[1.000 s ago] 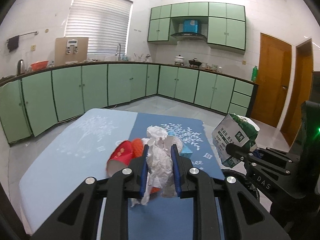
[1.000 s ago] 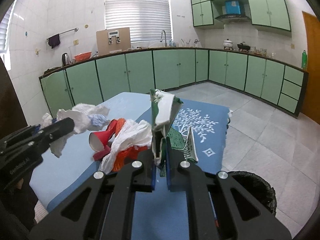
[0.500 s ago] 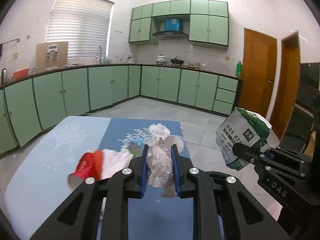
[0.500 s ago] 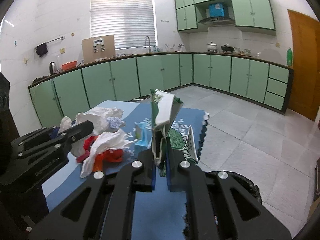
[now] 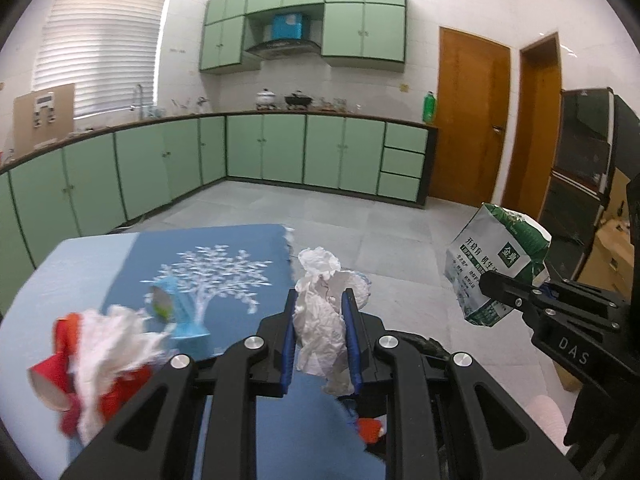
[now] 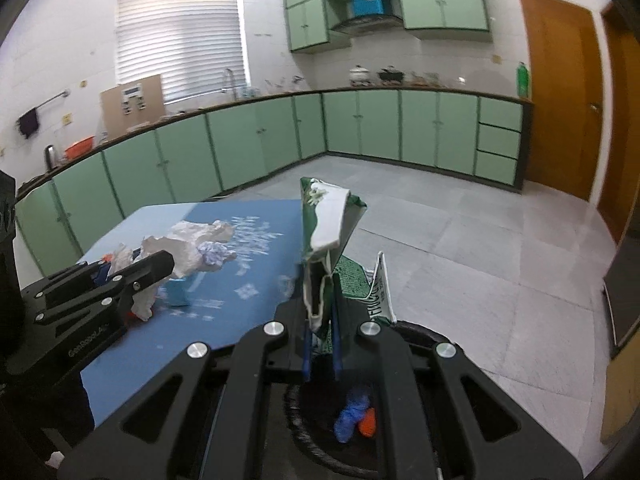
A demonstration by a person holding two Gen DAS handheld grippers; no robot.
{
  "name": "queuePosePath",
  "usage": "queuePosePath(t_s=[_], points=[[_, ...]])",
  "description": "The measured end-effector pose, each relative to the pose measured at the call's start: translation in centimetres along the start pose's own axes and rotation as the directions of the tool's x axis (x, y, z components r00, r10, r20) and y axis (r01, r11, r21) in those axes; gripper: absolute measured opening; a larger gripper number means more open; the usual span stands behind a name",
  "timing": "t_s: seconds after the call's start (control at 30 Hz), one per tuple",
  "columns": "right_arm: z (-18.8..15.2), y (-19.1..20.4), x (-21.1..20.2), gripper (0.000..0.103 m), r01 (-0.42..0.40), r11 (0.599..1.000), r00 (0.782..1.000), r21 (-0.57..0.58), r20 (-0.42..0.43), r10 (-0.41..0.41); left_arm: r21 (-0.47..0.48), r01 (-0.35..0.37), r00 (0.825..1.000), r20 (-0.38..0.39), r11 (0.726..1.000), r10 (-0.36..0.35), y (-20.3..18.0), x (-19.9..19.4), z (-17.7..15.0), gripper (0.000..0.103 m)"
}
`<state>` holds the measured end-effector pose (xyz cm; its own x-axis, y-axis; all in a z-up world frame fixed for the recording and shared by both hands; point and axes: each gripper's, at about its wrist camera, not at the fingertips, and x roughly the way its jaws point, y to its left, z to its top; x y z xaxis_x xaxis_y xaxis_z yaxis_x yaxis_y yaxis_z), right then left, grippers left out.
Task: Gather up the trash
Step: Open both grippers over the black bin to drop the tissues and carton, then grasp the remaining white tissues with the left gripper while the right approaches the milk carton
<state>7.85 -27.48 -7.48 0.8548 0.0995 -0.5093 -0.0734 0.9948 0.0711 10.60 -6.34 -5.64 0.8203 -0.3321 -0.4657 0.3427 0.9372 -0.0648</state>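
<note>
In the left wrist view my left gripper [image 5: 320, 300] is shut on a crumpled white paper [image 5: 320, 320], held past the right edge of the blue tablecloth [image 5: 240, 248]. To its right my right gripper [image 5: 486, 282] is shut on a green-and-white milk carton [image 5: 496, 264]. The right wrist view shows that carton [image 6: 326, 236] upright between the right gripper's [image 6: 320, 296] blue pads, above the black trash bin [image 6: 424, 334]. There the left gripper [image 6: 160, 260] with its paper [image 6: 192, 246] hangs at the left over the table.
On the cloth lie a red paper cup wrapped in white tissue [image 5: 100, 356] and a small blue carton [image 5: 180, 312]. Blue and orange scraps [image 6: 356, 416] sit inside the bin. Tiled floor [image 6: 460, 248], green cabinets and wooden doors lie beyond the table.
Both grippers have swung right, from over the heap on the table to its right end, and the bin has come under them. Both grips are unchanged.
</note>
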Motion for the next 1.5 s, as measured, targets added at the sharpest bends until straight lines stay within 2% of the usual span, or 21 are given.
queuePosePath(t_s=[0.33, 0.7, 0.8, 0.83, 0.87, 0.9, 1.0, 1.13, 1.2, 1.27, 1.5], points=[[-2.8, -5.4, 3.6, 0.007, 0.093, 0.993, 0.994, 0.072, -0.071, -0.088, 0.026, 0.070, 0.995, -0.074, 0.997, -0.068, -4.3, 6.8, -0.5, 0.022], [-4.6, -8.4, 8.4, 0.007, 0.139, 0.984, 0.979, 0.109, -0.167, -0.120, 0.050, 0.111, 0.980, -0.170, 0.993, -0.101, -6.5, 12.5, -1.0, 0.022], [-5.0, -8.8, 9.2, 0.011, 0.155, 0.982, 0.974, 0.108, -0.183, -0.134, 0.051, 0.132, 0.972, -0.201, 0.990, -0.119, -6.8, 13.7, -1.2, 0.029], [-5.0, -8.8, 9.3, 0.014, 0.160, 0.981, 0.972, 0.111, -0.191, -0.137, 0.051, 0.133, 0.972, -0.202, 0.990, -0.121, -6.9, 13.8, -1.2, 0.034], [-4.7, -8.8, 9.6, 0.017, 0.161, 0.980, 0.971, 0.116, -0.196, -0.137, 0.048, 0.141, 0.970, -0.205, 0.989, -0.128, -6.9, 13.9, -1.2, 0.045], [-4.9, -9.0, 9.6, 0.025, 0.167, 0.978, 0.970, 0.121, -0.199, -0.141, 0.044, 0.147, 0.969, -0.205, 0.988, -0.135, -6.8, 14.0, -1.3, 0.051], [-4.8, -9.5, 9.7, 0.031, 0.182, 0.975, 0.967, 0.130, -0.201, -0.154, 0.032, 0.163, 0.968, -0.196, 0.986, -0.154, -6.6, 13.6, -1.2, 0.058], [-5.0, -9.7, 9.0, 0.059, 0.217, 0.965, 0.965, 0.144, -0.183, -0.190, 0.010, 0.160, 0.970, -0.187, 0.987, -0.155, -5.8, 13.0, -0.9, 0.061], [-4.9, -9.4, 8.4, 0.080, 0.241, 0.960, 0.962, 0.144, -0.166, -0.217, 0.007, 0.149, 0.973, -0.178, 0.989, -0.145, -5.3, 12.4, -0.7, 0.065], [-4.8, -9.1, 7.8, 0.086, 0.244, 0.959, 0.964, 0.145, -0.147, -0.223, 0.012, 0.132, 0.979, -0.162, 0.991, -0.128, -4.7, 11.5, -0.4, 0.068], [-3.3, -6.1, 5.5, 0.090, 0.200, 0.971, 0.978, 0.127, -0.083, -0.191, 0.046, 0.013, 0.997, -0.075, 0.999, -0.010, -1.8, 6.2, 0.2, 0.075]])
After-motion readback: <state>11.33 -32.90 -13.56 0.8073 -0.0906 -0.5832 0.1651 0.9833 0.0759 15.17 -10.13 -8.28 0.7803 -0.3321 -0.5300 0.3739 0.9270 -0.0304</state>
